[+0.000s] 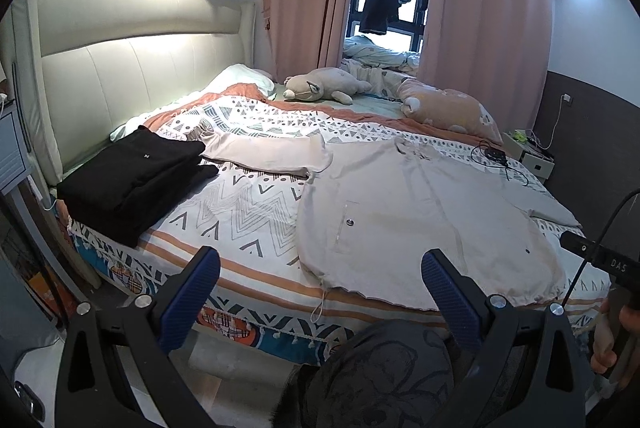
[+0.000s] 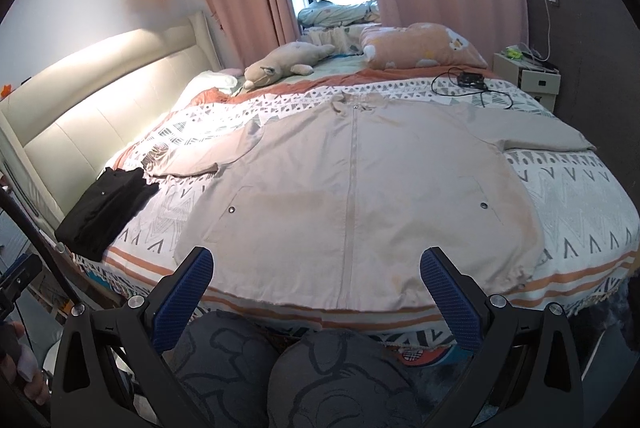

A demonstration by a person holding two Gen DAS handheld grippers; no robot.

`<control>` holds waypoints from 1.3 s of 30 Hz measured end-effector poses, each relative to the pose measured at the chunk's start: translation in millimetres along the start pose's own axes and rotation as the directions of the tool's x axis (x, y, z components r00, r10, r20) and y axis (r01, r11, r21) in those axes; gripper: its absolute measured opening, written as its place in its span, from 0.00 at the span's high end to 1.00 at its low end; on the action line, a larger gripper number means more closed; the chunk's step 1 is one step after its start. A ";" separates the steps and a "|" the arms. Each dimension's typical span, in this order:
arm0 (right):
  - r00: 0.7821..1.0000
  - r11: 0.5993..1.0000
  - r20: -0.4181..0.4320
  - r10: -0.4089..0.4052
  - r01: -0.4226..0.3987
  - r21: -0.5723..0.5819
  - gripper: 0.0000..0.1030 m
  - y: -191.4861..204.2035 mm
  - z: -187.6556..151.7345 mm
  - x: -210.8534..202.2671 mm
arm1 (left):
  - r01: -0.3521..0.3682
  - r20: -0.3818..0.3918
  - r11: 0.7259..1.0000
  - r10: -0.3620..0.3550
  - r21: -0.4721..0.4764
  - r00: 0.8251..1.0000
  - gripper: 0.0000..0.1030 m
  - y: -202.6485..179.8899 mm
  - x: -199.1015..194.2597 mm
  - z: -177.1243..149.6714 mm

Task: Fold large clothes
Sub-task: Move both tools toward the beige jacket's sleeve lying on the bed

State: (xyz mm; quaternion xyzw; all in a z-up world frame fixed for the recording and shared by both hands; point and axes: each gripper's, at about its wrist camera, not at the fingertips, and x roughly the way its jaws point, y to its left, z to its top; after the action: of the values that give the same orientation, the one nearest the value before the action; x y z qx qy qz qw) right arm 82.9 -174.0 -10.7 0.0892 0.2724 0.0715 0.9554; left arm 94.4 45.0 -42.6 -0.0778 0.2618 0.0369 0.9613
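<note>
A large beige zip jacket [image 2: 352,188] lies flat and face up on the bed, hem toward me, both sleeves spread out to the sides. It also shows in the left wrist view [image 1: 416,212], right of centre. My left gripper [image 1: 320,268] is open and empty, held off the bed's near edge, facing the jacket's left hem corner. My right gripper [image 2: 316,268] is open and empty, held just short of the middle of the hem. Neither touches the cloth.
A folded black garment [image 1: 132,176] lies at the bed's left, near the headboard [image 1: 132,68]. A plush toy [image 2: 280,62], a pink pillow [image 2: 420,46] and a black cable with a device [image 2: 472,80] lie at the far side. A nightstand [image 2: 528,78] stands at right.
</note>
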 end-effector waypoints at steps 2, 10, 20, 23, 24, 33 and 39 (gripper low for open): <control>1.000 1.000 -0.012 0.003 -0.003 0.002 0.00 -1.3 10.9 17.2 | -0.001 -0.008 1.000 0.001 -0.007 1.000 0.00 0.2 14.6 5.2; 0.999 1.000 -0.029 0.013 -0.013 -0.010 0.00 6.9 68.5 92.4 | -0.041 0.009 0.999 0.041 -0.023 0.999 0.00 10.7 62.6 44.3; 0.998 0.998 -0.014 0.066 -0.066 -0.009 0.00 22.7 111.2 178.4 | -0.116 -0.033 0.992 0.114 -0.059 0.993 0.00 43.6 123.1 80.4; 0.996 0.996 -0.007 0.084 -0.084 0.004 0.00 24.9 123.0 198.0 | -0.132 -0.057 0.989 0.128 -0.073 0.990 0.00 53.0 143.6 86.8; 0.996 0.996 -0.005 0.091 -0.091 0.007 0.00 26.3 128.3 205.1 | -0.135 -0.065 0.988 0.130 -0.079 0.989 0.00 56.2 150.5 88.7; 0.988 0.987 -0.005 0.154 -0.154 0.048 0.00 36.6 162.3 275.0 | -0.172 -0.098 0.979 0.161 -0.106 0.982 0.00 76.1 207.5 117.2; 0.979 0.975 -0.020 0.201 -0.198 0.097 0.00 39.8 190.2 327.6 | -0.180 -0.124 0.974 0.164 -0.136 0.979 0.00 89.4 256.4 137.7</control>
State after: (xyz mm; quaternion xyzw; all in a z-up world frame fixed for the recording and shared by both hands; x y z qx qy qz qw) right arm 456.4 -99.6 -9.8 0.1603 0.2795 0.1552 0.9339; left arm 373.4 164.1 -67.5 -0.1270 0.3177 0.1347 0.9299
